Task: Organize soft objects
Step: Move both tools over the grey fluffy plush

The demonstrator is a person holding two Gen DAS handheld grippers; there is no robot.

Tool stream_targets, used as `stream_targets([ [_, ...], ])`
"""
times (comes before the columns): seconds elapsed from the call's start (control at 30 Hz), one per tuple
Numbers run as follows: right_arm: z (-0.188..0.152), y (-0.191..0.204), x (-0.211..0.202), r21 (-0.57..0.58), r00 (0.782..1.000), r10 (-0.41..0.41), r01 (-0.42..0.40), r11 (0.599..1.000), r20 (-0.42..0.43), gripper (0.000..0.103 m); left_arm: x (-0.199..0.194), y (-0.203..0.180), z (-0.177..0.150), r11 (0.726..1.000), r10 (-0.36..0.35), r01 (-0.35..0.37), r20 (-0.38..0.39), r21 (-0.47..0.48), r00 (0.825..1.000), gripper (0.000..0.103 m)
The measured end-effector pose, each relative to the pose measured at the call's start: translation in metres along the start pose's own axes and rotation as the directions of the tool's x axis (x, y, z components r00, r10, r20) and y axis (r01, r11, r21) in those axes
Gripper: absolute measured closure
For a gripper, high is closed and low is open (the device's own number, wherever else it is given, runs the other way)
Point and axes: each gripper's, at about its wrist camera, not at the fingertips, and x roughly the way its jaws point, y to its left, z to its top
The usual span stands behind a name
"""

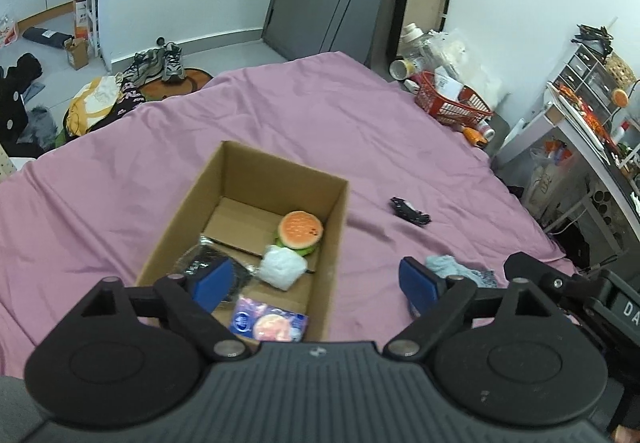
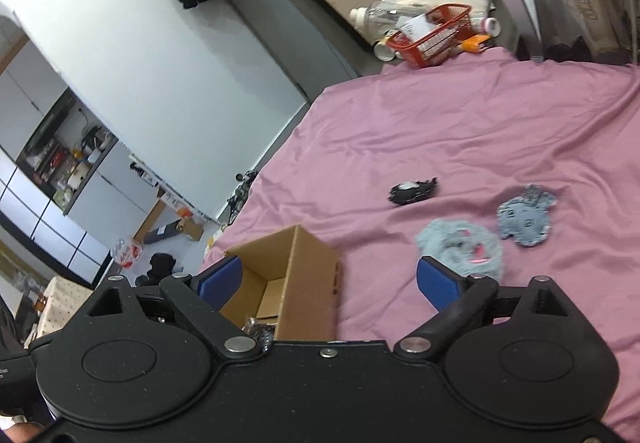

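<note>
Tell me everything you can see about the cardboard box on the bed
The cardboard box is plain brown, open at the top with no flaps showing above its rim, and stands upright on the pink sheet. Inside lie a burger-shaped toy, a white crumpled bundle, a black shiny packet, a blue and pink pack and a loose piece of cardboard. Neither gripper touches it.
</note>
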Motion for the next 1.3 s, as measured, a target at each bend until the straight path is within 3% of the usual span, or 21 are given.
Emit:
stream_targets([
  [0.37, 0.002, -0.059, -0.019, 0.134, 1.0, -0.016, 0.016, 0.991, -0.004, 0.008, 0.007, -0.052, -0.012, 0.999, -0.002, 0.002, 0.021, 0.046, 1.0, 0.0],
  [0.77, 0.009, -0.107, -0.012, 0.275, 0.999, -0.05, 0.048, 0.96, 0.001, 0.005, 0.029, -0.093, -0.02, 0.994, -0.017, 0.012, 0.047, 0.108, 0.999, 0.0],
  [0.87, 0.009, -0.116, -0.007, 0.307, 0.998, -0.06, 0.058, 0.95, -0.005, 0.005, 0.039, -0.101, -0.021, 0.993, -0.031, 0.028, 0.022, 0.118, 0.999, 0.0],
  [1.0, 0.007, -0.123, -0.001, 0.333, 0.997, -0.072, 0.072, 0.94, -0.011, 0.005, 0.056, -0.115, -0.024, 0.986, 0.02, -0.016, -0.02, 0.165, 1.0, 0.0],
  [1.3, 0.006, -0.131, 0.022, 0.36, 0.993, -0.1, 0.113, 0.926, -0.054, 0.005, 0.099, -0.126, -0.03, 0.985, 0.002, 0.015, -0.099, 0.172, 0.995, 0.0],
])
